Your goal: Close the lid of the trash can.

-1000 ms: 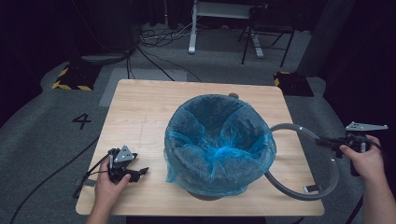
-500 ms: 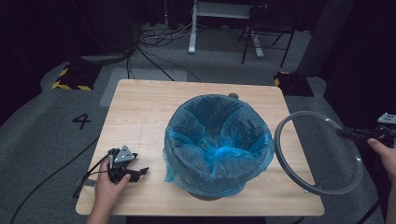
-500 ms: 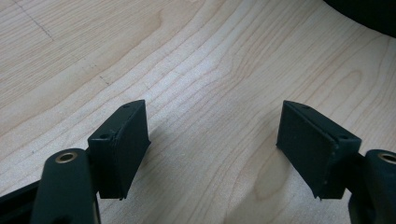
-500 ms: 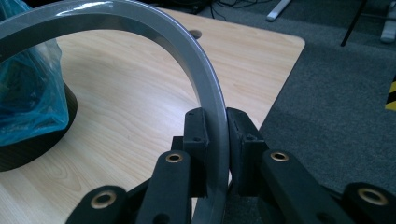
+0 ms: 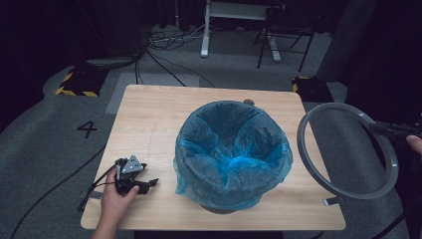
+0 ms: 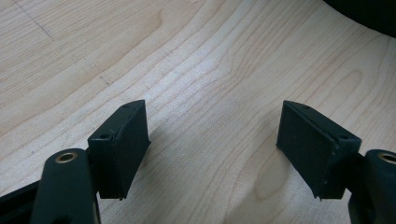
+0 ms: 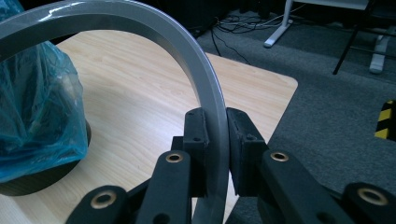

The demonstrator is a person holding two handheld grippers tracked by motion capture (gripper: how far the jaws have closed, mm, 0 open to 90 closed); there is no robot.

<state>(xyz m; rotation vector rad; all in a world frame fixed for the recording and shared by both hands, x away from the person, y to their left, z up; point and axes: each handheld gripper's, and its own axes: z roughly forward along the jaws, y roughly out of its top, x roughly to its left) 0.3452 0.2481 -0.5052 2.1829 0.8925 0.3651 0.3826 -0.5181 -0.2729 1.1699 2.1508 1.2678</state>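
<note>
A dim room with grey carpet, loose cables on the floor and a painted number four surrounds a square light-wood desk (image 5: pixel 149 124). On the desk, right of centre, stands a round dark bin lined with a crinkled blue plastic bag (image 5: pixel 231 149), the bag's edge folded over the rim.

At the near left corner, a person's left hand (image 5: pixel 112 199) comes in from the bottom edge and rests on the desk, holding the left tongs (image 6: pixel 212 144). These lie low over the bare wood, pointing right toward the bin, with the black jaws spread wide and nothing between them.

At the right edge of the high view, the right hand (image 5: pixel 414 144) is held out beyond the desk's right side. The right tongs (image 7: pixel 217 140) are clamped on a large flat grey plastic ring (image 5: pixel 348 149), gripping its band from both sides. The ring hangs in the air past the desk's right edge, near the bin but apart from it, its opening facing the overhead camera.
</note>
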